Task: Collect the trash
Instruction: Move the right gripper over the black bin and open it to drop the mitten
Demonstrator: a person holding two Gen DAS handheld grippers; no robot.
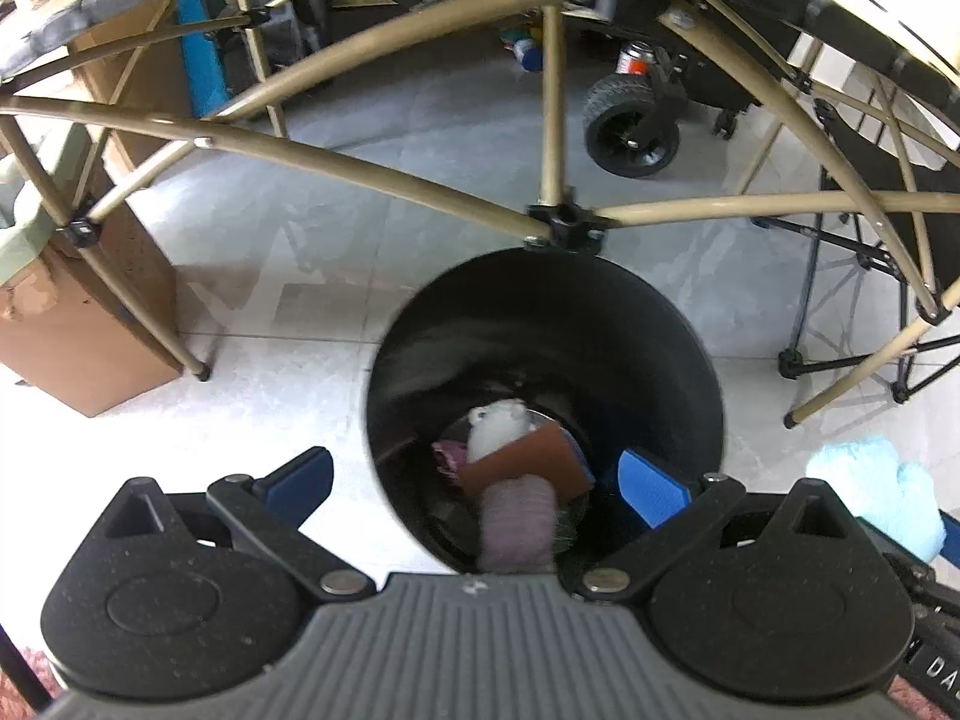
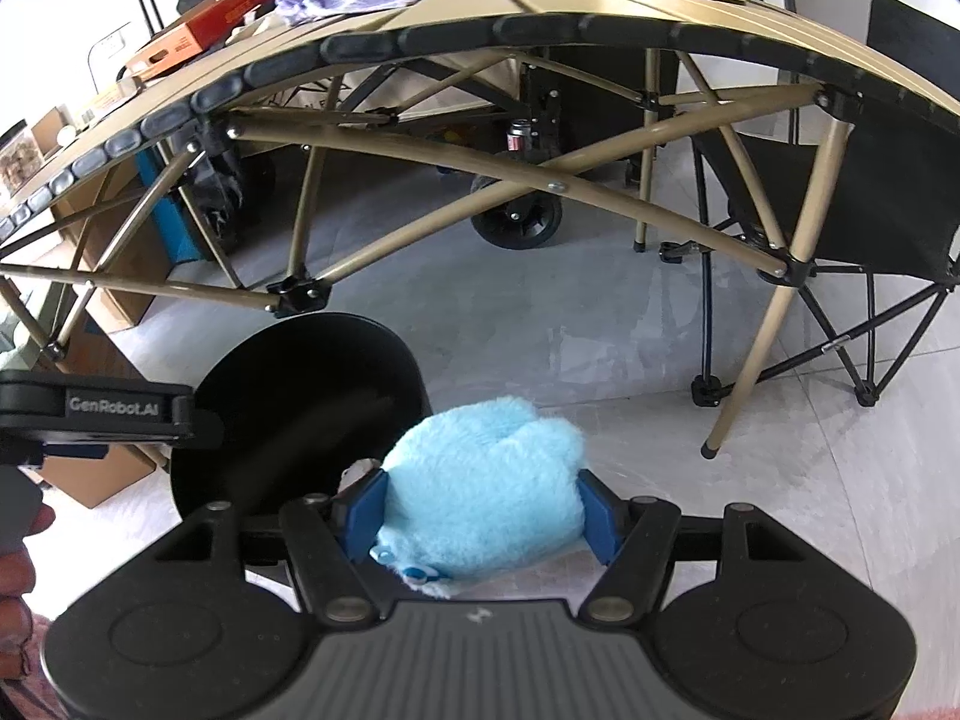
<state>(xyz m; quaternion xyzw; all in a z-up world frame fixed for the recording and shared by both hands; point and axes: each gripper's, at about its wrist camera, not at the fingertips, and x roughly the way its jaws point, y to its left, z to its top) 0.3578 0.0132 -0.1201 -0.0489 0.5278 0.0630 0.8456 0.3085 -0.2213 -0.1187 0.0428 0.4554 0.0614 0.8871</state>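
Observation:
A black round bin (image 1: 690, 372) stands on the tiled floor under a folding table. In the left wrist view it holds a white fluffy lump (image 1: 498, 423), a brown box (image 1: 528, 459) and a pink scrap (image 1: 450, 455). A blurred pale purple item (image 1: 519, 522) is just below my left gripper (image 1: 477, 480), over the bin mouth. The left gripper is open and empty. My right gripper (image 2: 483, 513) is shut on a light blue fluffy plush (image 2: 486, 492), held beside the bin (image 2: 312, 372), to its right. The plush also shows in the left wrist view (image 1: 870, 486).
A tan folding table frame (image 1: 558, 222) spans overhead, with legs (image 2: 750, 354) near the bin. A cardboard box (image 1: 78, 348) stands left. A black folding chair (image 2: 870, 222) is on the right. A wheeled cart (image 1: 630, 126) stands behind. A red box (image 2: 198, 24) and purple cloth (image 2: 336, 0) lie on the tabletop.

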